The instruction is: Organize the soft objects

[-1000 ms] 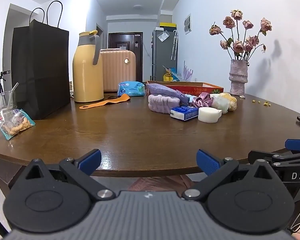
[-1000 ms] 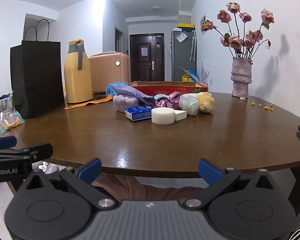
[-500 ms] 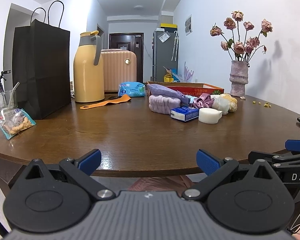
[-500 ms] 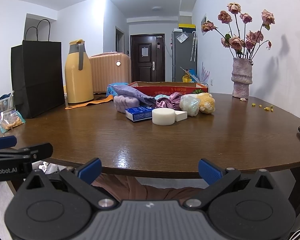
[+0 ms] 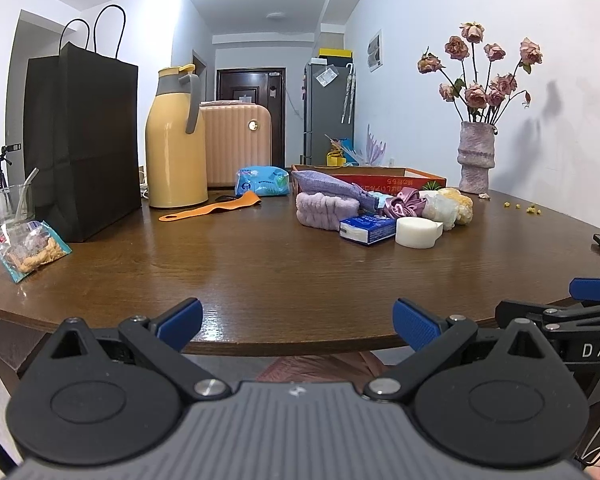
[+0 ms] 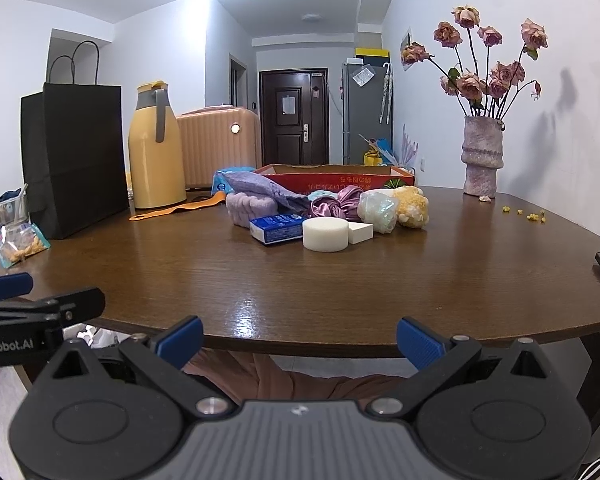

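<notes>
Both hand-held grippers, left [image 5: 296, 316] and right [image 6: 298, 336], wait with jaws apart and empty at the counter's [image 6: 340, 280] near edge, the pile of soft objects [image 6: 328, 210] untouched mid-counter before the red box [image 6: 340, 176], a forward reach apparently next.

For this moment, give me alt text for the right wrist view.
The right gripper hangs open and empty at the near edge of a round brown wooden table. Mid-table, soft items cluster before a shallow red cardboard box: a round white sponge, a purple satin scrunchie, a fluffy lilac headband.
</notes>
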The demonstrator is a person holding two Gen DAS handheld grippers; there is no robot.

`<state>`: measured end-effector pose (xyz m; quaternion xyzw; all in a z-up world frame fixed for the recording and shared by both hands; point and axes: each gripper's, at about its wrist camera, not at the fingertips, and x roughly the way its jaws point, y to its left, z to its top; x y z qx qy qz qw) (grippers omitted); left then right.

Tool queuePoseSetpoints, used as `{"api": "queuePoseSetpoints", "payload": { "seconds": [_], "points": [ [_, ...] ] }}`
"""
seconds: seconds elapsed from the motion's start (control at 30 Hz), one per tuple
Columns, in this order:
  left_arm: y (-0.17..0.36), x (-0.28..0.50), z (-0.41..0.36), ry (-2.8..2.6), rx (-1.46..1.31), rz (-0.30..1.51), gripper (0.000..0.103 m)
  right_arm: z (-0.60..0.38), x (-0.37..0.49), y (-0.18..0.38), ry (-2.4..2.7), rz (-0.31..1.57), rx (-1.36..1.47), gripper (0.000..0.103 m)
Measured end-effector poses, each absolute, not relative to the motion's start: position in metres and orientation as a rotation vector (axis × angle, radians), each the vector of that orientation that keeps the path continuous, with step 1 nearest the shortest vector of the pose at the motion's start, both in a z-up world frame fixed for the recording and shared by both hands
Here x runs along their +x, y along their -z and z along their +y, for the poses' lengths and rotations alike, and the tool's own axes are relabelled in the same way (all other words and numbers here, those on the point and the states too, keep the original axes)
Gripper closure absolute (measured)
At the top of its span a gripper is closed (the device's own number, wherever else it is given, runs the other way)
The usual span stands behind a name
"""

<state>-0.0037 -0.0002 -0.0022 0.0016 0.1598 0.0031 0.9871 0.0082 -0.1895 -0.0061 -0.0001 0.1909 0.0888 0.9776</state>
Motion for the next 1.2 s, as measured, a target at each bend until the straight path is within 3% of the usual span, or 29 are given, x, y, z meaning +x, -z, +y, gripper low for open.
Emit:
{"api": "queuePoseSetpoints", "payload": {
  "seconds": [1.2],
  "points": [
    [0.0022, -0.0033, -0.0006, 0.003, 0.005, 0.318, 0.0, -0.1904, 0.008, 0.0048, -0.18, 0.385, 0.006, 0.0]
  ]
}}
